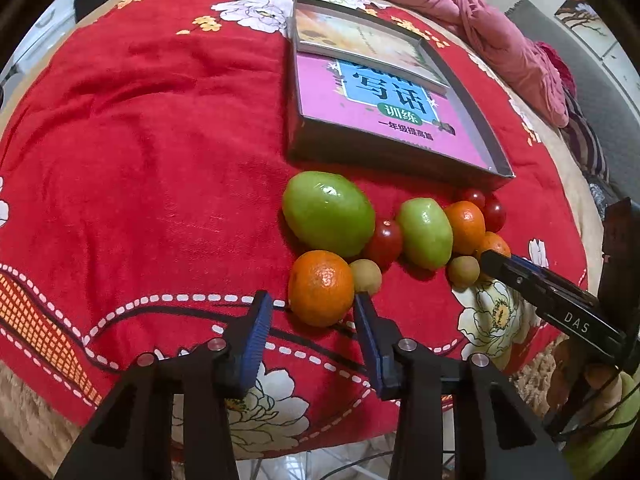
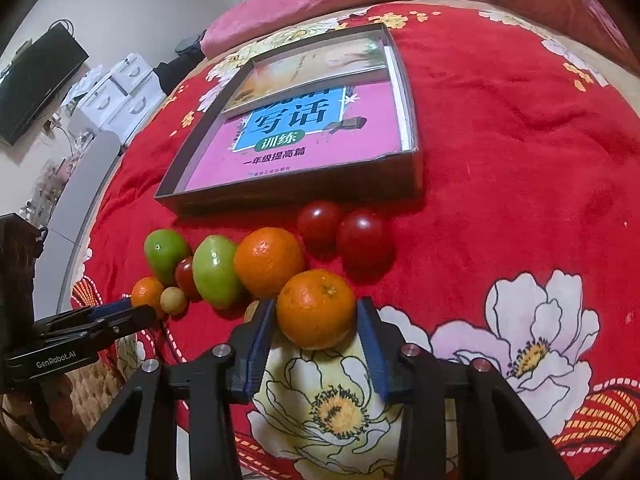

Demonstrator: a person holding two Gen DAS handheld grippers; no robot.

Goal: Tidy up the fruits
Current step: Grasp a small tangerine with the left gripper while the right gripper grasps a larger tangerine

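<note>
Fruits lie in a cluster on the red floral cloth (image 1: 140,160) in front of a shallow box (image 1: 384,152). My left gripper (image 1: 313,312) is open around the near orange (image 1: 321,288), its pads beside the fruit without squeezing. A big green fruit (image 1: 328,213), a red tomato (image 1: 384,242), a smaller green fruit (image 1: 425,233) and a small tan fruit (image 1: 366,276) lie behind. My right gripper (image 2: 316,318) is open around another orange (image 2: 316,309). A third orange (image 2: 268,261) and two red tomatoes (image 2: 362,238) lie beyond it.
The box (image 2: 296,196) holds a pink book (image 2: 304,136) and a pale book (image 2: 320,64). A pink quilt (image 1: 480,20) lies bunched at the far side. The right gripper shows in the left wrist view (image 1: 496,262), the left gripper in the right wrist view (image 2: 140,314).
</note>
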